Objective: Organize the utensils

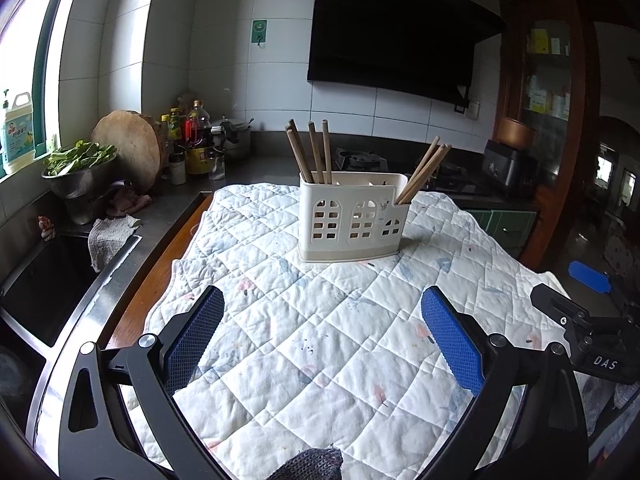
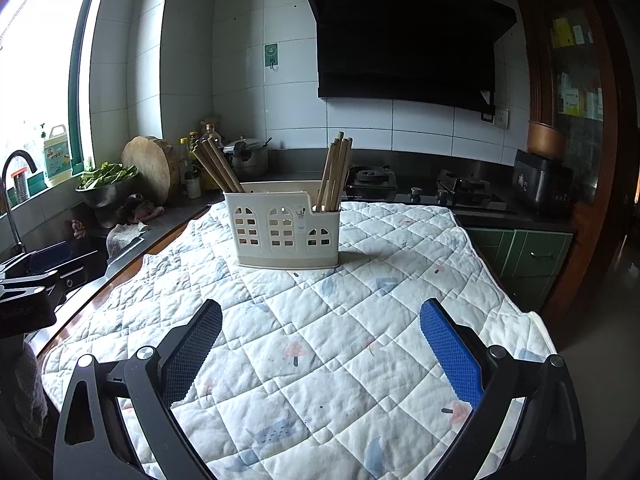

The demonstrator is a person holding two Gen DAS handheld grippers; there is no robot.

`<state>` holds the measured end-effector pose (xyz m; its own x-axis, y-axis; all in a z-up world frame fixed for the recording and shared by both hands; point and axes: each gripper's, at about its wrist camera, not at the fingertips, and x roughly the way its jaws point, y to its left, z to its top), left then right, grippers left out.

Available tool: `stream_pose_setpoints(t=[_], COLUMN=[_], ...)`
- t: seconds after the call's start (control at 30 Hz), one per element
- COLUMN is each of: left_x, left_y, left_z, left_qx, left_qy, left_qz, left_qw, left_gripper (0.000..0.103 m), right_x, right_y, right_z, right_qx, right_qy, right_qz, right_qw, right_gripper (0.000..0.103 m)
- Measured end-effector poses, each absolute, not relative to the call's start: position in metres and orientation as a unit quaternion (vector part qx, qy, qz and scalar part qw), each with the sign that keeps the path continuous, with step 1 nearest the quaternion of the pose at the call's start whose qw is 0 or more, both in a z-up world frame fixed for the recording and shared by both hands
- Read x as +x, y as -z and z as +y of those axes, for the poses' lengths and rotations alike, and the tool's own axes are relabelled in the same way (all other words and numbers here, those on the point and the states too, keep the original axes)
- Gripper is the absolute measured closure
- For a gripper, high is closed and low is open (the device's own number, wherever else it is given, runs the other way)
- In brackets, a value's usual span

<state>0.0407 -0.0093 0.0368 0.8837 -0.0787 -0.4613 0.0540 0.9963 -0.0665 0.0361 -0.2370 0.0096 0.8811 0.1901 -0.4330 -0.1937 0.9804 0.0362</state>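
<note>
Both tools sit low over the near part of the worktop, and I read each as spread wide with nothing between its blue pads: the left tool (image 1: 322, 320) and the right tool (image 2: 320, 334) each frame a bare stretch of the quilted cloth (image 1: 320, 344) that covers the worktop. From the left wrist view I can see the right tool's black body poking in at the right edge, near the cloth's right border, so the two are side by side with a gap between them. The cloth's left edge runs along a strip of bare wood (image 1: 160, 280), and just past that the surface drops to a steel counter and a dark sink (image 1: 48, 288); on the right the cloth hangs off the edge above the floor (image 2: 592, 360). Ahead of both tools, well apart from the fingertips and roughly centred, stands the cream utensil holder (image 1: 352, 220), upright on the cloth. One bunch of wooden chopsticks (image 1: 316, 152) stands in its left compartment, a second bunch (image 1: 422, 172) leans rightward out of its lower right compartment. Between tools and holder I see only open cloth. Behind the holder lie the stove (image 2: 420, 188) and a tiled wall.
</note>
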Motion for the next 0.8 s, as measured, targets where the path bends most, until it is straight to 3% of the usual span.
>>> stream_pose_setpoints(t=[0.8], left_x=[0.0416], left_y=[-0.0299], left_z=[-0.0098], left_qx=[-0.028], left_qy=[0.035], left_qz=[0.249], left_qw=[0.967], left_gripper=[0.005], right_x=[0.0371], right_y=[-0.007], right_z=[-0.2345], right_qx=[-0.006], right_qy=[-0.099], right_qz=[0.229], right_qw=[0.968], right_gripper=[0.007])
